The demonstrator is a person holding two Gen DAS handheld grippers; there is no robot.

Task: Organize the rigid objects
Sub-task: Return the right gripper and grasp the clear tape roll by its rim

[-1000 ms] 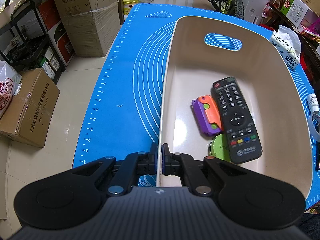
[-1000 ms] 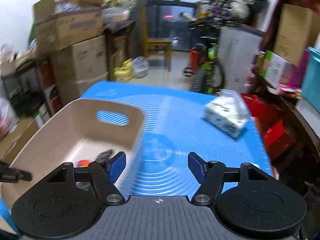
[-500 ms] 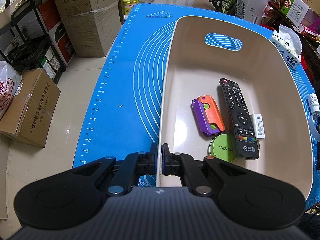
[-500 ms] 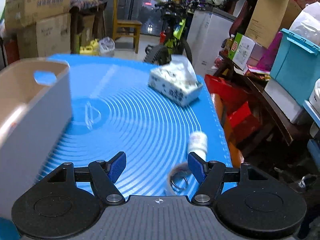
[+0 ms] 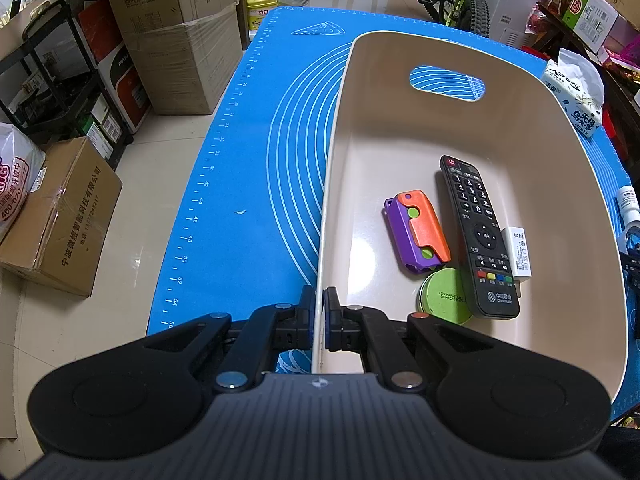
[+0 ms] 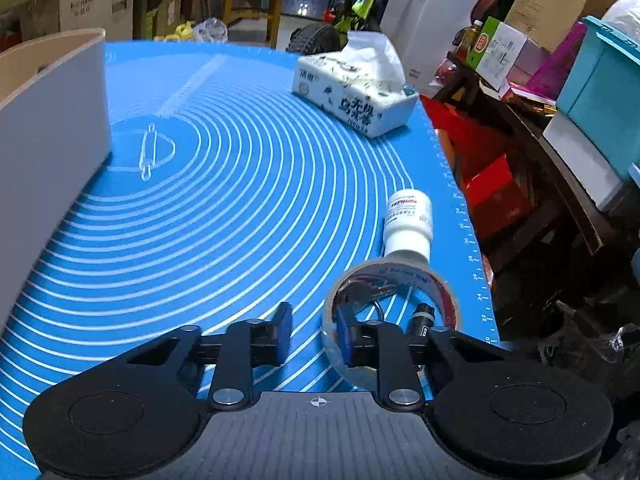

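My left gripper (image 5: pixel 319 308) is shut on the near rim of the beige bin (image 5: pixel 440 128). Inside the bin lie a black remote (image 5: pixel 476 236), a purple and orange toy (image 5: pixel 416 232), a green tin (image 5: pixel 440 296) and a white adapter (image 5: pixel 520 252). My right gripper (image 6: pixel 313 326) is low over the blue mat (image 6: pixel 240 200), and its jaws are closing. Its right finger is inside a clear tape roll (image 6: pixel 400 276); the left finger is outside it. The roll's near wall is between them, not pinched. Keys (image 6: pixel 368 292) lie inside the roll. A white bottle (image 6: pixel 410 224) lies on its side just beyond.
A tissue pack (image 6: pixel 352 92) sits at the mat's far right corner. The bin's outer wall (image 6: pixel 52 120) rises at the left of the right wrist view. A small black object (image 6: pixel 424 314) lies by the roll. Boxes, a bicycle and shelves crowd the floor around the table.
My right gripper dropped toward the mat's right edge and narrowed its jaws around the tape roll's wall. In the bin the remote shifted and the white adapter appeared. The left gripper stayed put.
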